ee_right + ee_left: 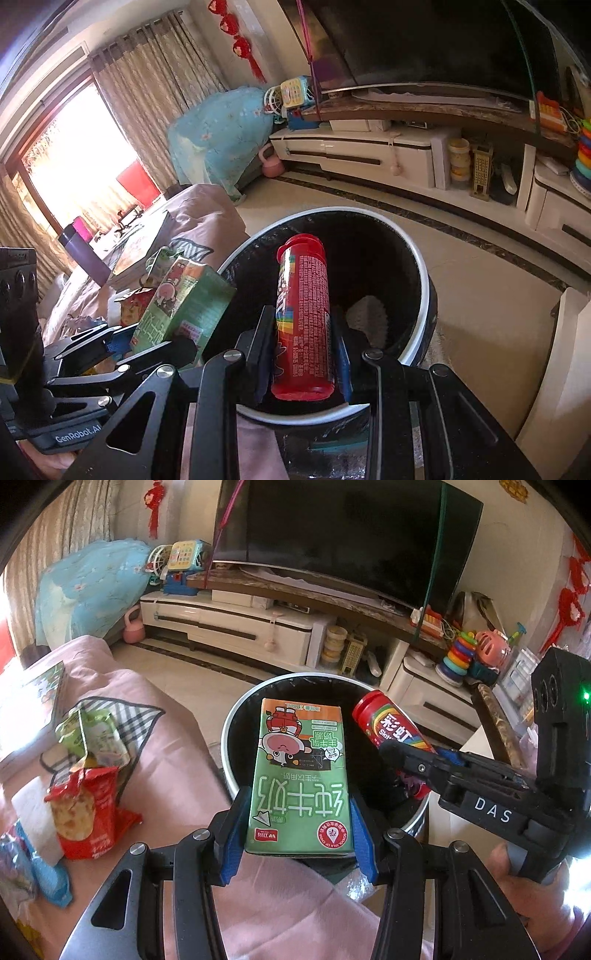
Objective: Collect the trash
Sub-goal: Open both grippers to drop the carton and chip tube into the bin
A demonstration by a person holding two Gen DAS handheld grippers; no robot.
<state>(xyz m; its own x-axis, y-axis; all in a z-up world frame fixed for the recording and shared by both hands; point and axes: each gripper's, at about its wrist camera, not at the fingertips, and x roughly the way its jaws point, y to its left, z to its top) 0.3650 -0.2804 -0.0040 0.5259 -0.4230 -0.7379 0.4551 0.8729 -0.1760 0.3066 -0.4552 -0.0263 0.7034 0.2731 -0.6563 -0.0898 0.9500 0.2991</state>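
Left gripper [299, 827] clamping milk carton [299, 775], right gripper [303, 354] clamping candy tube [303, 317], both over bin rim [421, 258]

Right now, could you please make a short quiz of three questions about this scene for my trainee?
1. True or false: the left gripper holds the green milk carton.
2. What does the right gripper hold? A) snack bag B) red candy tube C) tissue
3. Fill in: both items are over the open ____.

Key:
1. True; the pads press on both its sides.
2. B.
3. Trash bin. The red snack bag lies on the pink cloth, not collected yet.
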